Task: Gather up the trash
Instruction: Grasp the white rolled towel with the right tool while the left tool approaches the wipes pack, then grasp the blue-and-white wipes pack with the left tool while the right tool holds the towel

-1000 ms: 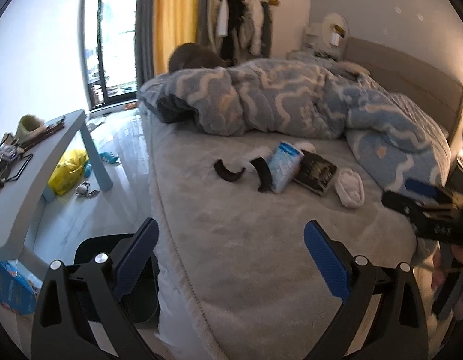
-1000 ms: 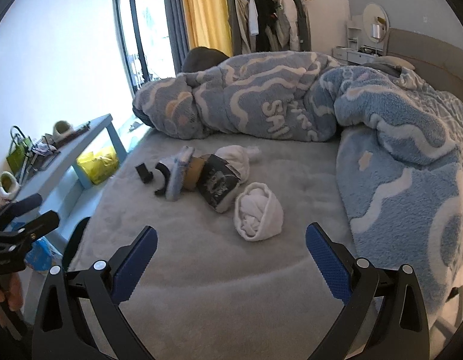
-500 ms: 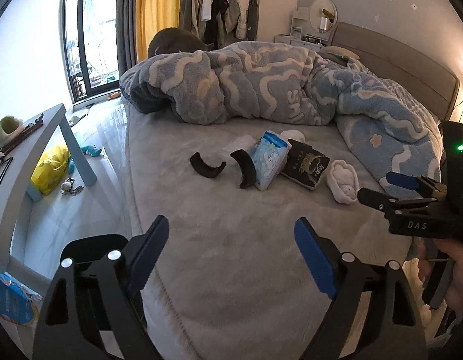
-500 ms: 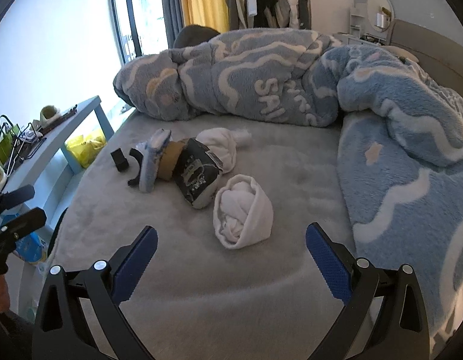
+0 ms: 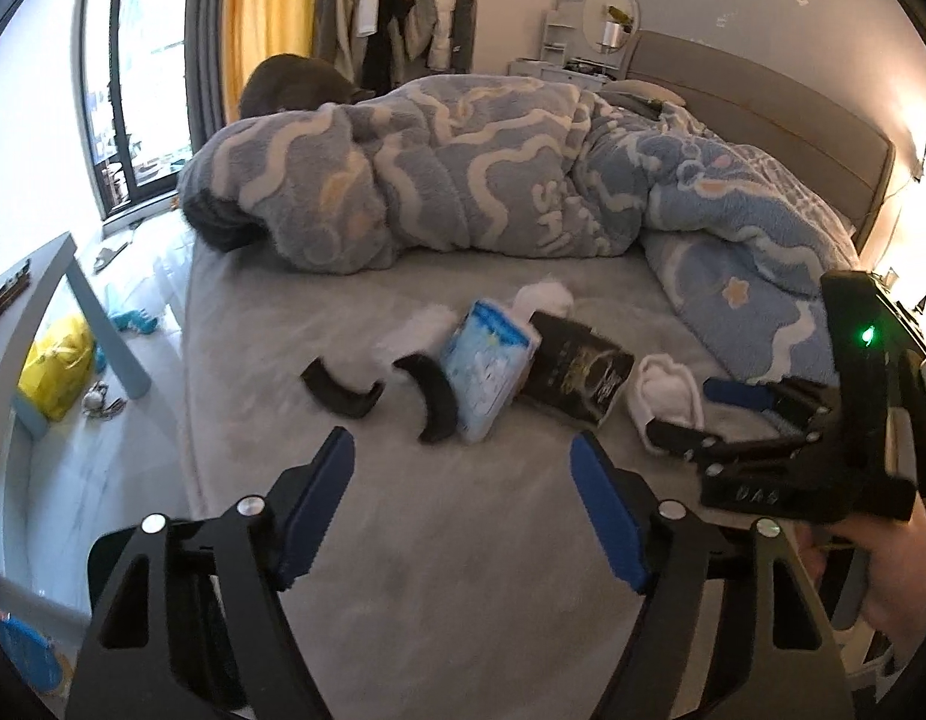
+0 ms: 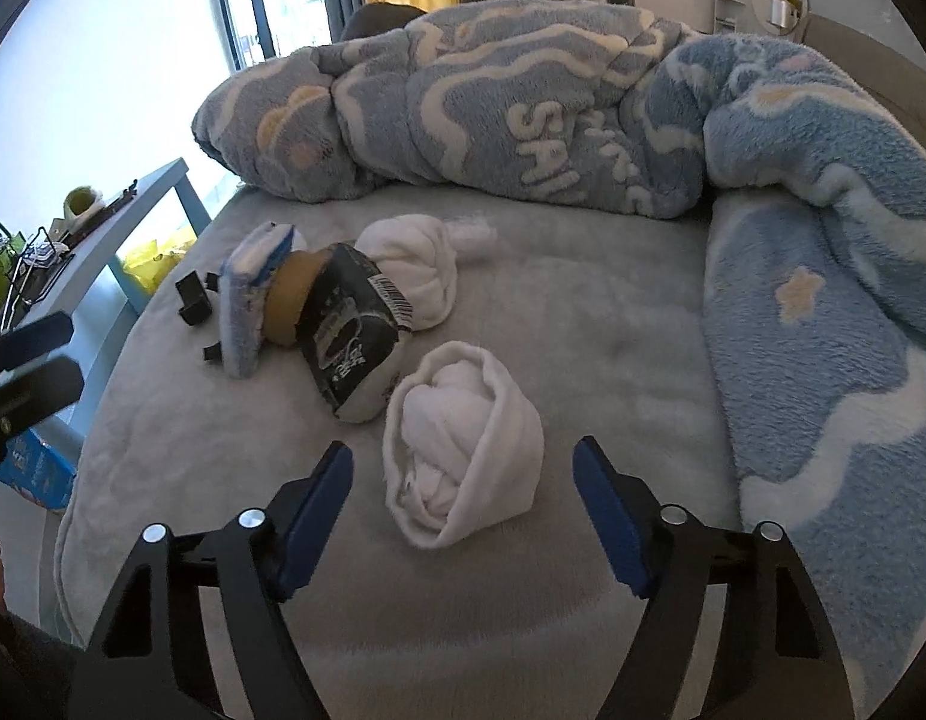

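while both grippers hang over the grey bed (image 6: 583, 312), neither has hold of anything: the right gripper (image 6: 463, 498) has just been closing from its widest and now stands partly open, the rolled white cloth (image 6: 463, 450) lying between and just beyond its blue pads, untouched; the left gripper (image 5: 460, 498) has likewise been narrowing, partly open over bare bedspread, short of the litter. that litter sits in a loose row mid-bed: two curved black pieces (image 5: 343, 390), a blue tissue pack (image 5: 487, 372), a black packet (image 5: 580, 375) leaning against it, and a second white bundle (image 6: 412, 273) behind. to do this well, i'd bring the right jaws down so the pads straddle the cloth roll across its narrow width, pinch low enough to catch the whole wad not one fold, and keep clear of the blue blanket (image 6: 823, 324) beside it
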Motion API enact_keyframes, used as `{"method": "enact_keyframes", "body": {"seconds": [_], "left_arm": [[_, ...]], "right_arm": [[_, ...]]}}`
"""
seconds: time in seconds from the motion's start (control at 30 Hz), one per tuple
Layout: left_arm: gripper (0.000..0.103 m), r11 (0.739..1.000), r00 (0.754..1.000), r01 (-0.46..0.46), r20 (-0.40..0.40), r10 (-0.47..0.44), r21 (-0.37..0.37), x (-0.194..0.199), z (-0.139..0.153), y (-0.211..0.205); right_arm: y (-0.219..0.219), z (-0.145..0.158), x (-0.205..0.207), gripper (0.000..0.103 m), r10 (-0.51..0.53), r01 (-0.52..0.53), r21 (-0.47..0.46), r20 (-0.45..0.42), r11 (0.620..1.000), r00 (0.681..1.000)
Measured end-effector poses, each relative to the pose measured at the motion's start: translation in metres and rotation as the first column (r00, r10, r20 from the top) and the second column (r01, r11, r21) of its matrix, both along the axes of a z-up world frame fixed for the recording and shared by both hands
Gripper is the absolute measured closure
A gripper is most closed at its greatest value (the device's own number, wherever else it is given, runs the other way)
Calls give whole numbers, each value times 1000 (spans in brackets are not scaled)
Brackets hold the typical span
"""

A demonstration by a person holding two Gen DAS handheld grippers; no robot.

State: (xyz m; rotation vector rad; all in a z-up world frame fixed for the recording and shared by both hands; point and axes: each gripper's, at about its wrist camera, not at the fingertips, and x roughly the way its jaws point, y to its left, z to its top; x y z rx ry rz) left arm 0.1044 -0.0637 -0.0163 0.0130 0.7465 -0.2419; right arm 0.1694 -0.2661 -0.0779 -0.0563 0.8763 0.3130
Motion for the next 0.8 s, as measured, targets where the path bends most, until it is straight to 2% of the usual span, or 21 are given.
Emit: {"method": "enact_keyframes", "body": {"seconds": [0.17, 0.27, 0.43, 0.57, 0.73, 0.8], "left_arm": [[32, 999, 999, 48, -5, -48, 2, 19, -5, -15], [33, 997, 997, 72, -6, -72, 9, 27, -10, -22], [44, 998, 998, 61, -26, -61, -2, 40, -21, -25], [47, 999, 998, 51, -27, -50, 8, 46, -25, -26], [62, 999, 998, 46, -40, -45, 3, 59, -31, -27], [63, 999, 998, 46, -42, -46, 5, 61, -32, -28]], "right_arm": [[4, -11, 9, 35, 3, -4, -66, -15, 998, 1000], [-2, -14, 13, 44, 0, -1, -16, -35, 1000, 999], [-10, -12, 15, 55, 8, -6, 52, -51, 999, 999], [-14, -6, 16, 56, 4, -2, 59, -36, 998, 999], [-23, 4, 23, 56, -10, 11, 89, -12, 996, 1000], [-25, 8, 24, 56, -10, 11, 94, -3, 996, 1000]]}}
